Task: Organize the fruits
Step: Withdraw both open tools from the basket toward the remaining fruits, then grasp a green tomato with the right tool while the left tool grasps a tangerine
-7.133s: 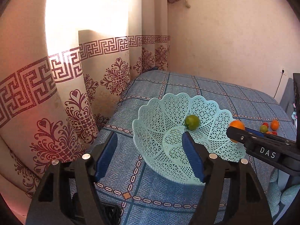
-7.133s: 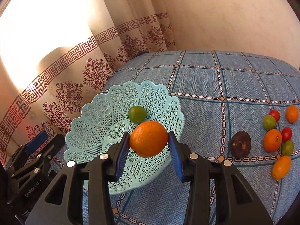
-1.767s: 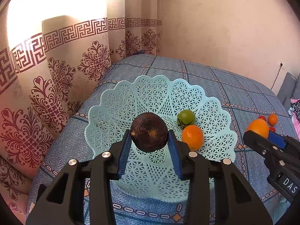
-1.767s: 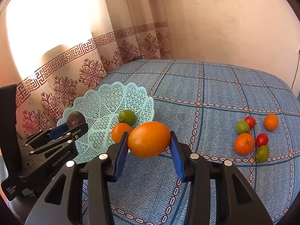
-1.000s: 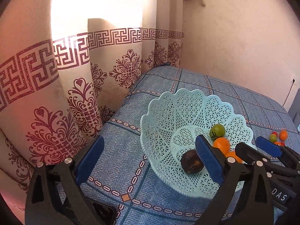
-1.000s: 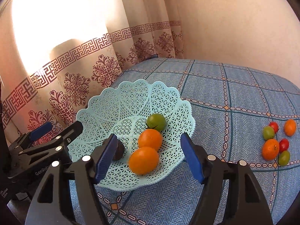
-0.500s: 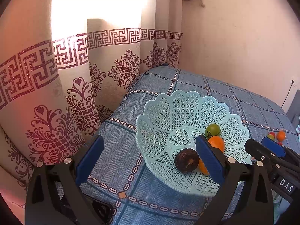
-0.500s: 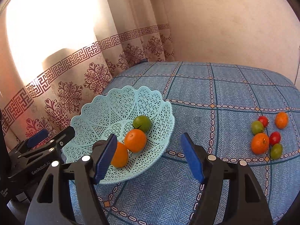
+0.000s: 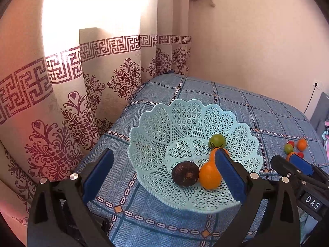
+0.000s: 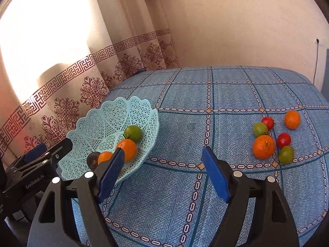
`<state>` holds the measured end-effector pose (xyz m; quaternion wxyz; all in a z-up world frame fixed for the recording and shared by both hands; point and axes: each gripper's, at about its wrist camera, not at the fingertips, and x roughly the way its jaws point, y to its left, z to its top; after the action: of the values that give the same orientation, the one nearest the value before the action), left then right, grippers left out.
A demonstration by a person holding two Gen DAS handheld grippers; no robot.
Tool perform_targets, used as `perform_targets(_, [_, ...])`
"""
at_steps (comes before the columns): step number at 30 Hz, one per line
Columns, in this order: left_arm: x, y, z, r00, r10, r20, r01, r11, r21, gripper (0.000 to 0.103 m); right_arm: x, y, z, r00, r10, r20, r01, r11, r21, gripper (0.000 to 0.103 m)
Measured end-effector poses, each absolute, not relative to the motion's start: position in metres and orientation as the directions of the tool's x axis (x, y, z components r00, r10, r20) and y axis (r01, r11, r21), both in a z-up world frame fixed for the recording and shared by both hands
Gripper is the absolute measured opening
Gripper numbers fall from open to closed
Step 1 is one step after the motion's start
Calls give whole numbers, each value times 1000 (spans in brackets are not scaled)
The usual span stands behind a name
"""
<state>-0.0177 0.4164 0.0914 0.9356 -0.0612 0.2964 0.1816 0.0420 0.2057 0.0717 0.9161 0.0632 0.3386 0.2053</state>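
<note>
L gripper (image 9: 162, 175): blue-padded fingers (image 9: 98, 175) spread wide, nothing between them, hovering above the near edge of the pale turquoise lattice plastic basket (image 9: 185, 119). R gripper (image 10: 162, 170): blue pads (image 10: 214, 175) also wide apart, empty, over bare bedspread between basket and the loose fruit. Inside the basket, seen from L wrist cam: dark brown round fruit (image 9: 185, 174) at the near side, touching an orange oval fruit (image 9: 209, 176) to its right; a second orange fruit (image 10: 127, 149) mostly hidden behind the L gripper's right finger there, clear in R wrist cam; green round fruit (image 9: 217, 141) farther back, just beside it. Basket sits on the blue checked bedspread (image 10: 226, 94) near the bed's curtain-side corner, tilted a bit toward the R cam. Loose cluster on the bedspread well apart from the basket, to the R gripper's right: large orange citrus (image 10: 263, 146), small orange fruit (image 10: 292, 119), two red tomatoes (image 10: 267, 122) (image 10: 284, 140), two green ones (image 10: 260, 129) (image 10: 286, 154), packed close, some touching. Cream curtain w/ maroon key-pattern band (image 9: 92, 61) hangs alongside the bed, bright backlight through it. Plain beige wall (image 10: 236, 30) behind; wall socket w/ black cable (image 10: 317, 41) at right.
</note>
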Motion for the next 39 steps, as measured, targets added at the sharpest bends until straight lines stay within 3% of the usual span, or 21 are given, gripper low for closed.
perform_targets(34, [14,293,88,785,173,-594,-159,984,76,100,55,38,33,734,183,-654,-48,975,218,77])
perform_targets(39, [19,280,85,784,159,-600,-141,987,77,100,71,41,28,700,212,-682,-101,975,200,64])
